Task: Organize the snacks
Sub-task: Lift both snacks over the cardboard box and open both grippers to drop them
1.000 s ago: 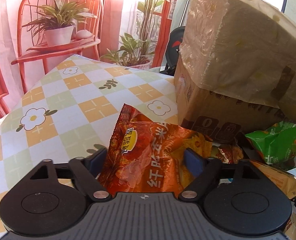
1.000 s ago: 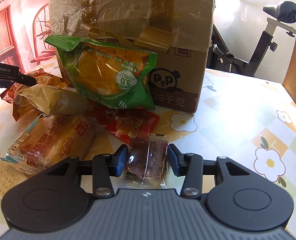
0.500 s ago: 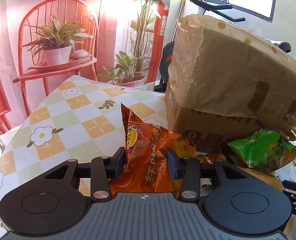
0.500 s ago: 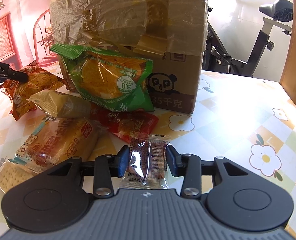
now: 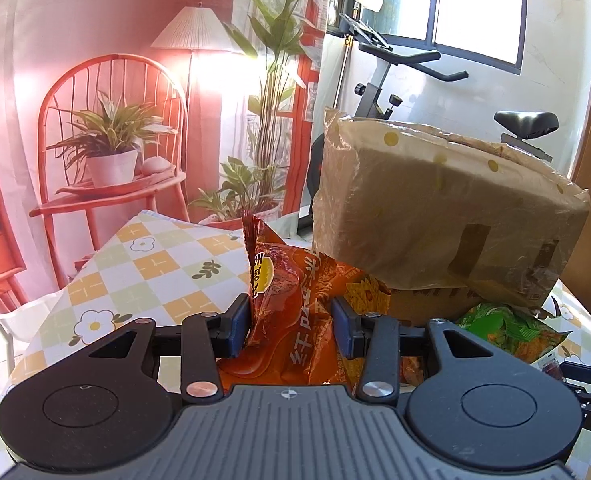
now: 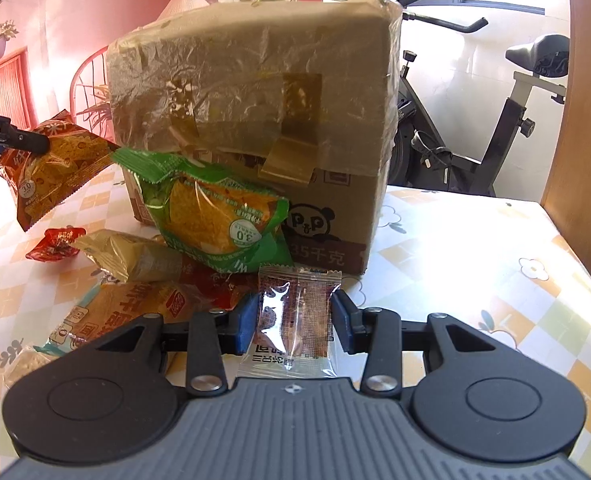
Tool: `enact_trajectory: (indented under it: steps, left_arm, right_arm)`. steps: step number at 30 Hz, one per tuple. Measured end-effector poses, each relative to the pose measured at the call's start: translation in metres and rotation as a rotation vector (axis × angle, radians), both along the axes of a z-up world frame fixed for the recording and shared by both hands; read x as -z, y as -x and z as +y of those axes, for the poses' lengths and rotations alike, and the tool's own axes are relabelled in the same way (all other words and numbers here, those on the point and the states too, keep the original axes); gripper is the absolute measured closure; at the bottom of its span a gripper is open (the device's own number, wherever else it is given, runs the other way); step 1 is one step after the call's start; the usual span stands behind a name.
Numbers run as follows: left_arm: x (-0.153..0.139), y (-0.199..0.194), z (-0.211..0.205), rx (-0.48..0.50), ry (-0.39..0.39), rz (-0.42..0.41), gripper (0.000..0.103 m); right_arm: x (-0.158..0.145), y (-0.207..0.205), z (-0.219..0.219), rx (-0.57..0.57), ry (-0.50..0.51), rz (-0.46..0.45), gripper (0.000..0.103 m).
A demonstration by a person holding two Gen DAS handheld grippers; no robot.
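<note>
My left gripper [image 5: 291,326] is shut on an orange snack bag [image 5: 295,300] and holds it up above the checked tablecloth [image 5: 155,264]. The same bag [image 6: 55,164] shows in the right wrist view, held in the air at far left. My right gripper [image 6: 293,326] is shut on a small clear packet with a brown snack [image 6: 295,316], lifted in front of the taped cardboard box [image 6: 255,120]. The box [image 5: 435,208] also stands to the right in the left wrist view.
A green snack bag [image 6: 215,216] leans on the box. A gold packet [image 6: 135,256], a small red packet [image 6: 55,242] and an orange bread pack [image 6: 135,312] lie on the table at left. An exercise bike [image 6: 475,140] stands behind.
Both grippers have risen with their packets. The left gripper closed on the orange bag and lifted it off the table; the box top now sits lower in both views.
</note>
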State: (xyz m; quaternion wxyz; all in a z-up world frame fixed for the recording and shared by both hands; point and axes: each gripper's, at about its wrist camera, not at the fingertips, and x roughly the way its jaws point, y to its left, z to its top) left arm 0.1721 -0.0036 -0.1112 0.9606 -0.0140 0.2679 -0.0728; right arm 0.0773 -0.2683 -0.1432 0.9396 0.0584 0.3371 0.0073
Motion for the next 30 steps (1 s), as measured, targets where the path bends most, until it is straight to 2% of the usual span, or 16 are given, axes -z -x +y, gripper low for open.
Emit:
enact_trajectory:
  steps: [16, 22, 30]
  left_arm:
    - [-0.033, 0.014, -0.008, 0.022, 0.026, -0.131, 0.057]
    - [-0.07, 0.007, -0.017, 0.041, 0.036, -0.23, 0.057]
    - [-0.127, -0.029, -0.063, 0.105, 0.036, -0.356, 0.057]
  right_arm:
    - [-0.044, 0.008, -0.025, 0.055, 0.003, -0.148, 0.061]
    - [-0.082, -0.005, -0.033, 0.034, 0.039, -0.247, 0.061]
    - [-0.141, -0.054, -0.04, -0.025, 0.076, -0.361, 0.061]
